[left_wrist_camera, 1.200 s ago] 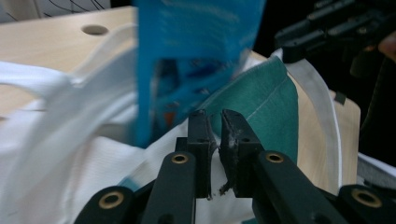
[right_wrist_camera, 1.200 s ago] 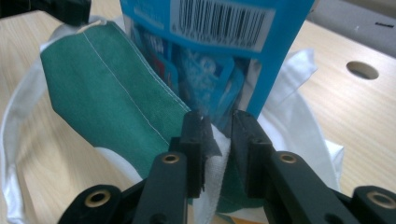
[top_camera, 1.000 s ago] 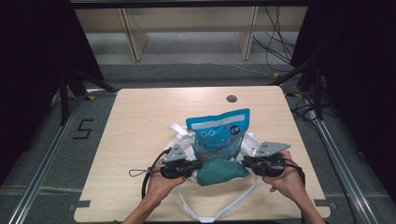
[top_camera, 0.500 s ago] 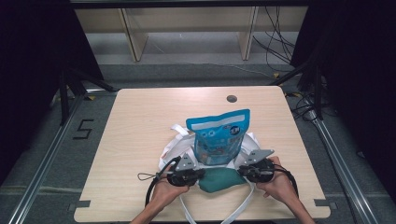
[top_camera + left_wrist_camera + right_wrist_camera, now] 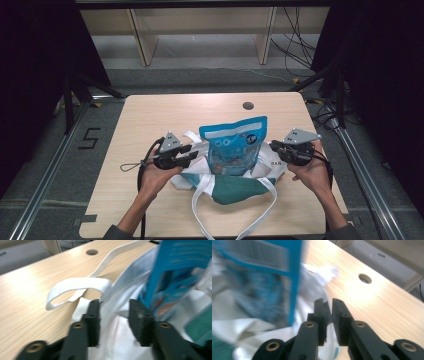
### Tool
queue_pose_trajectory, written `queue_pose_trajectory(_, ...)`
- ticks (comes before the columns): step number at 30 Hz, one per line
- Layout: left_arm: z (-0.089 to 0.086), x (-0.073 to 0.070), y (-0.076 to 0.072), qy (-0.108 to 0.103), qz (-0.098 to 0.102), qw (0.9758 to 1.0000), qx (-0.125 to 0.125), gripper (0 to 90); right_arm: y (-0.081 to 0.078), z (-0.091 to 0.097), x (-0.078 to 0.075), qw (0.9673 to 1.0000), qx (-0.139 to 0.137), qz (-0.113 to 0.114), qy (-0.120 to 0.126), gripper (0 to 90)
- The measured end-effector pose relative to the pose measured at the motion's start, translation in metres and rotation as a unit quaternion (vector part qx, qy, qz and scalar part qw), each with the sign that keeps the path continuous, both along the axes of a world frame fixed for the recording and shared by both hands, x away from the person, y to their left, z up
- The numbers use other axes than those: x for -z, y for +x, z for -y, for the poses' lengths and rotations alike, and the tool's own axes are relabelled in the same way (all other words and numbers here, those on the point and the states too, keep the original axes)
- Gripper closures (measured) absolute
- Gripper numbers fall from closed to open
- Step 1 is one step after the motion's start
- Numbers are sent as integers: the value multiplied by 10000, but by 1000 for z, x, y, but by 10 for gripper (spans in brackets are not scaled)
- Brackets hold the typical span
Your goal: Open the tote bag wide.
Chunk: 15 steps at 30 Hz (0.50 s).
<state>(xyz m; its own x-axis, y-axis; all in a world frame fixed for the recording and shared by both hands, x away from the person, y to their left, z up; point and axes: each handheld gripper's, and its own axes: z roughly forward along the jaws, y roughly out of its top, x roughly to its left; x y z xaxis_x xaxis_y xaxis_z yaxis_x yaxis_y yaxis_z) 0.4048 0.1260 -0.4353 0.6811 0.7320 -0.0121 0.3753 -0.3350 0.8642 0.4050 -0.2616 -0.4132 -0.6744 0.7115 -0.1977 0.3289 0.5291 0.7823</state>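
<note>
A soft white fabric tote bag with a teal panel and flat woven white handles is laid on the pale wood-grain table, near the middle of the front edge, with its handle loops trailing over that edge. A glossy blue plastic pouch, rectangular with a sealed flat top strip, is stood upright in the bag mouth; its long axis runs vertically and its printed face is turned toward the front edge. The left gripper is held at the left rim of the bag. Its jaws have just been opening, and in the left gripper view the black ribbed pads are seen parted, with white textured bag cloth lying between them but not pressed. The right gripper is held at the right rim of the bag; in the right gripper view its jaws are seen nearly closed, with a thin fold of white cloth pinched in the narrow gap. A round cable hole is set in the table near the far edge.
</note>
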Motion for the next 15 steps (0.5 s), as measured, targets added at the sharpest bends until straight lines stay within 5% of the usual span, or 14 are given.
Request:
queue_pose_trajectory(2, 3, 1, 9, 422, 91, 9991, -3, 534, 11, 2, 6, 9999, 30, -95, -42, 782)
queue_pose_trajectory(4, 6, 5, 20, 625, -59, 9980, 88, 504, 17, 2, 12, 9997, 54, -249, -4, 783)
queue_pose_trajectory(6, 10, 11, 31, 441, -249, 9986, 171, 503, 23, 2, 17, 9995, -12, -309, -54, 822)
queue_pose_trajectory(9, 12, 20, 42, 495, -361, 9976, 320, 677, 32, 2, 24, 9994, -58, -331, -126, 889)
queue_pose_trajectory(11, 12, 22, 49, 594, -325, 9973, 290, 779, 37, 0, 29, 9994, 40, -299, -159, 892)
queue_pose_trajectory(15, 11, 27, 57, 323, -480, 9982, 136, 817, 47, -1, 40, 9989, 183, -423, -91, 877)
